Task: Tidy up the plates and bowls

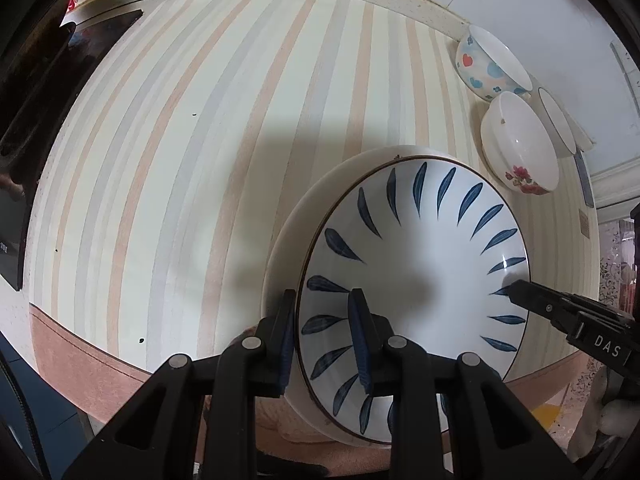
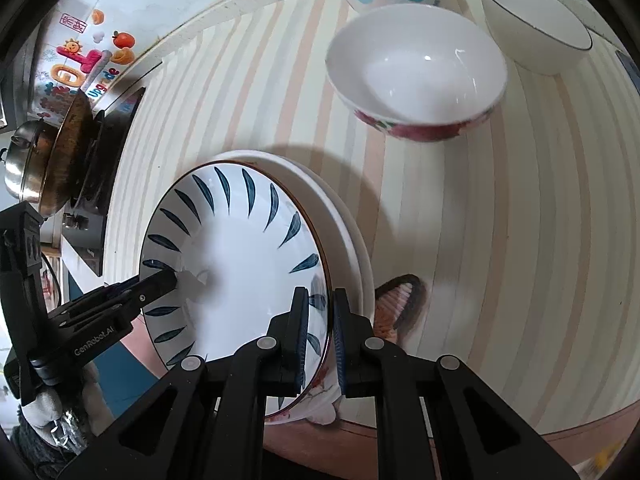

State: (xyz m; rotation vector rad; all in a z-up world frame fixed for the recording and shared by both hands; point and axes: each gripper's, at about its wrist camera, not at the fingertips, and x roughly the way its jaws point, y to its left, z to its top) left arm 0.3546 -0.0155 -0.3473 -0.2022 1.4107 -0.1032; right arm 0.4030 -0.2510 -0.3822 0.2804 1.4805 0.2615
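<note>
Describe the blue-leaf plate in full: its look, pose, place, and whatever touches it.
The blue-leaf plate is a deep, round, glossy white dish, ceramic by its look, with dark blue leaf strokes radiating around the inner wall and a thin dark line at the rim. Its inside is bare. It sits over a plain white plate whose edge shows beyond it, on the striped tablecloth. The left gripper clamps its rim on one side, the right gripper the opposite side. Whether it rests fully on the lower plate cannot be told.

Striped counter [image 1: 200,160] w/ three bowls [image 2: 416,68].
</note>
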